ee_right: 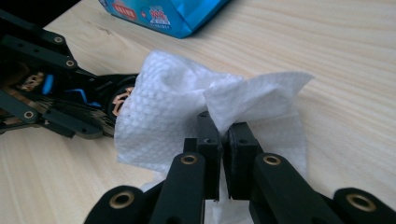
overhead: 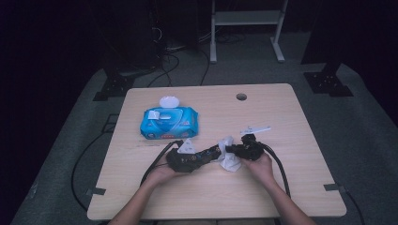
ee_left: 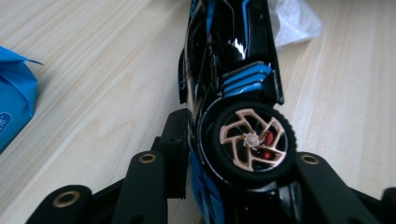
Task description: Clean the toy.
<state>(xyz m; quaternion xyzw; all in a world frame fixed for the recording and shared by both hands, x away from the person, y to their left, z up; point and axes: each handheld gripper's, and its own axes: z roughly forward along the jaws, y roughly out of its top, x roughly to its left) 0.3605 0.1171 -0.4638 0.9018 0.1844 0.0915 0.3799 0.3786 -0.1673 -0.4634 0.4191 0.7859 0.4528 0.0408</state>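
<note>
- Left gripper view: my left gripper (ee_left: 224,175) has its fingers clamped on the toy car (ee_left: 233,93), a wheel between them.
- My right gripper (ee_right: 223,154) pinches a wet wipe (ee_right: 177,107), pressed against the car beyond its fingers.
- I judge wiping underway; the wipes pack (overhead: 169,123) lies open on the counter (overhead: 281,187).

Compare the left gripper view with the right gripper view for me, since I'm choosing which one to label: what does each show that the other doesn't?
Left gripper view alone: the toy car close up, its black and blue body and a gold-spoked wheel clamped between the left gripper jaws.

Right gripper view alone: the right gripper jaws pinched on the white wipe, which is spread against the car's end, and the printed side of the blue wipes pack.

Both: the car, the wipe, a part of the blue pack and the wooden table.
</note>
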